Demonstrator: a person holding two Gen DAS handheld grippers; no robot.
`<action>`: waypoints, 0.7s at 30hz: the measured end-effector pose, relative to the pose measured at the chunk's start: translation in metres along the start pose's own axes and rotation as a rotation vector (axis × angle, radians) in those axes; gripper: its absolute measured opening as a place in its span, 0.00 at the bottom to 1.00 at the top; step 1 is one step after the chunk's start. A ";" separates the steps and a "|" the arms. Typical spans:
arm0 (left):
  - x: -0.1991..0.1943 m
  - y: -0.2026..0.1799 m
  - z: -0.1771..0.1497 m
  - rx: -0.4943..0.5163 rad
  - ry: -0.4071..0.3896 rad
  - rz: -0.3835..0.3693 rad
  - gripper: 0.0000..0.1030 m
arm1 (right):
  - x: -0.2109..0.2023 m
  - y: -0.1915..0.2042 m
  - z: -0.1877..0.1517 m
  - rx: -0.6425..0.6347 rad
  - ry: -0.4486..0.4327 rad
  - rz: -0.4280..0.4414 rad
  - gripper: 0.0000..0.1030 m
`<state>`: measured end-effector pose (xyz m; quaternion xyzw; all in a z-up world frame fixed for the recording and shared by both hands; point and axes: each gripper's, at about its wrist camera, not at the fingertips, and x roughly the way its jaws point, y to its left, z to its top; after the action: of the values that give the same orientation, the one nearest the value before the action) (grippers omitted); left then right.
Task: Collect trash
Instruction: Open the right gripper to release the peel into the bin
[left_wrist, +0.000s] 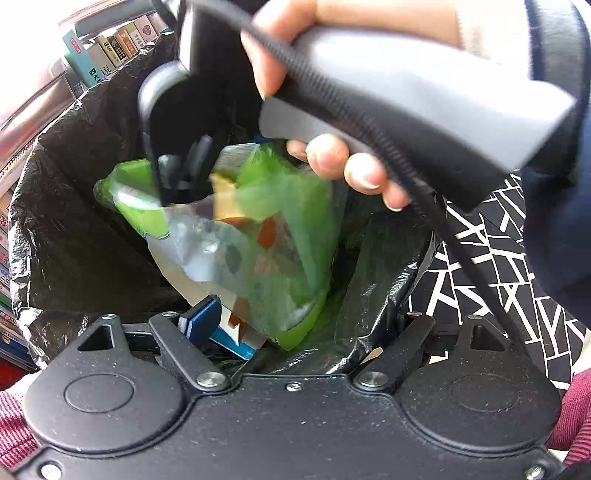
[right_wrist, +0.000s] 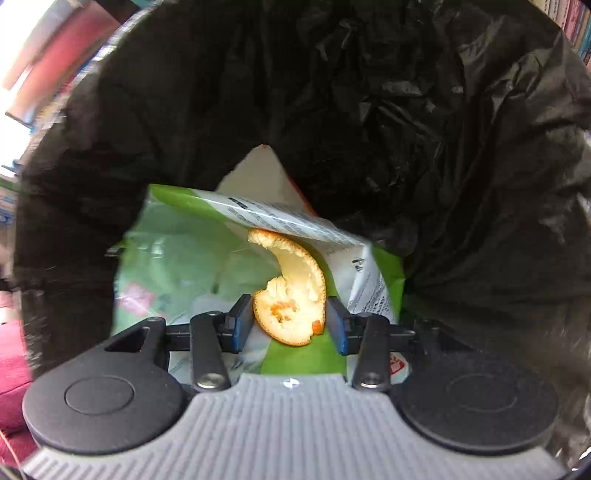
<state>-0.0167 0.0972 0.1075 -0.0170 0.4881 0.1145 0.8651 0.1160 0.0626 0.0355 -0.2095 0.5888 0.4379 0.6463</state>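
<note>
while the right gripper (right_wrist: 290, 319) clamps orange peel (right_wrist: 291, 291) inside the bin bag (right_wrist: 406, 110), the left gripper (left_wrist: 258, 325) stands apart.

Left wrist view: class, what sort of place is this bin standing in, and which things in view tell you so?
Probably a home study or living room. Rows of books stand behind the bin's black liner, a black-and-white patterned fabric lies beside it, and the bin holds household scraps such as an orange peel.

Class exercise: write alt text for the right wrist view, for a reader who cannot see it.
The right claw, deep inside a bin lined with a black bag, has an orange peel between its blue pads. Beneath it lies a green and white wrapper.
</note>
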 end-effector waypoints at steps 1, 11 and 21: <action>0.000 -0.001 0.000 0.002 -0.001 0.001 0.80 | 0.005 -0.001 0.001 0.001 0.010 -0.034 0.58; 0.000 0.001 0.002 -0.003 0.002 -0.004 0.80 | -0.015 -0.014 -0.010 0.063 -0.048 0.001 0.72; 0.001 0.000 0.001 -0.001 0.002 0.000 0.80 | -0.084 -0.028 -0.035 0.060 -0.193 0.135 0.85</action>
<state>-0.0153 0.0971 0.1074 -0.0174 0.4889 0.1147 0.8646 0.1248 -0.0069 0.1003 -0.1069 0.5492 0.4808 0.6751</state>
